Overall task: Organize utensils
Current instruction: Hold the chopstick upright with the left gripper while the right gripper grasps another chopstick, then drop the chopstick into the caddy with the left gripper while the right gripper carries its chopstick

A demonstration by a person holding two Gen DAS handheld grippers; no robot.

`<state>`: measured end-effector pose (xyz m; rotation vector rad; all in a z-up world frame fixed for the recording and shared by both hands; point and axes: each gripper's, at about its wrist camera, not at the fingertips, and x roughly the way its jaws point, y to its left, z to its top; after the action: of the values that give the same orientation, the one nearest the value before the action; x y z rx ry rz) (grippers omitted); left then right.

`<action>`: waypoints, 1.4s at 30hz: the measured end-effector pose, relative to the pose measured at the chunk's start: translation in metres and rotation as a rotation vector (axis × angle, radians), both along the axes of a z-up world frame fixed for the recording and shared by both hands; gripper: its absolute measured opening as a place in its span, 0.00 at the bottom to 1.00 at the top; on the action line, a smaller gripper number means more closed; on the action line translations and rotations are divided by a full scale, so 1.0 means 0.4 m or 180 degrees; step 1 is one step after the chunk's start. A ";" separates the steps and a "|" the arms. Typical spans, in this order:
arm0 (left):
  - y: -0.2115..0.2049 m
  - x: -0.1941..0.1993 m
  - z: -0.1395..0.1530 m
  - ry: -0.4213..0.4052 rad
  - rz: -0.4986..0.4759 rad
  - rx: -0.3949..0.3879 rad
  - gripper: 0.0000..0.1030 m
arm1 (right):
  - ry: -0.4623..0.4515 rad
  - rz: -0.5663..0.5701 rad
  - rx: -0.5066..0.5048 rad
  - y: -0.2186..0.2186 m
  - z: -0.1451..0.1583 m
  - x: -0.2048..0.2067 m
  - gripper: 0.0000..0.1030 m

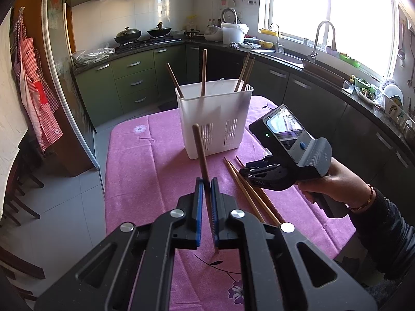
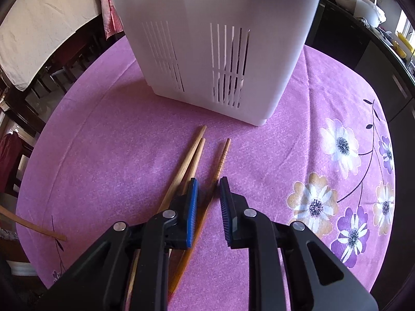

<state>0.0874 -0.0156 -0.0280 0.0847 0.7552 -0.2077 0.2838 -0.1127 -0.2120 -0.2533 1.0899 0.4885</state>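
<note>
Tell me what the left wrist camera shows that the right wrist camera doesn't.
Only the left wrist view shows the left gripper shut on a dark chopstick, four chopsticks standing in the caddy's open top, the right gripper's body and the hand holding it, plus the stove and sink.

Only the right wrist view shows the right gripper open, straddling the ridged chopstick, and the cloth's large flower print.

Both show the white caddy, the loose chopsticks and the pink tablecloth.

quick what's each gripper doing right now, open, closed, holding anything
Left gripper: closed on a dark chopstick, held upright.
Right gripper: jaws open, holding nothing, straddling a loose chopstick on the tablecloth.
</note>
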 end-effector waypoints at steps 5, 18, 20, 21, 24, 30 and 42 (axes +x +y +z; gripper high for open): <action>0.007 0.001 -0.005 0.0009 -0.0013 0.0011 0.06 | -0.0003 0.0008 0.0061 0.010 -0.007 0.007 0.06; -0.002 -0.003 -0.006 0.0008 -0.0028 0.0058 0.06 | -0.0863 -0.0110 0.0596 -0.129 0.250 -0.133 0.06; -0.002 -0.005 -0.006 0.0005 -0.0032 0.0065 0.06 | -0.1004 -0.0109 0.0635 -0.163 0.287 -0.176 0.06; -0.006 -0.007 -0.004 0.0003 -0.0034 0.0068 0.06 | -0.1052 -0.0114 0.0652 -0.187 0.299 -0.194 0.06; -0.008 -0.014 -0.002 -0.0009 -0.0045 0.0082 0.06 | -0.1188 -0.0140 0.0720 -0.247 0.324 -0.262 0.06; -0.011 -0.028 0.002 -0.0031 -0.0037 0.0073 0.06 | -0.1326 -0.0242 0.0823 -0.341 0.332 -0.376 0.06; -0.013 -0.033 0.023 -0.0080 -0.0032 0.0086 0.05 | -0.1375 -0.0310 0.0921 -0.384 0.342 -0.440 0.06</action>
<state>0.0740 -0.0206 -0.0189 0.1167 0.7329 -0.2057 0.1076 -0.2661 -0.0752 -0.0449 0.5984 0.4709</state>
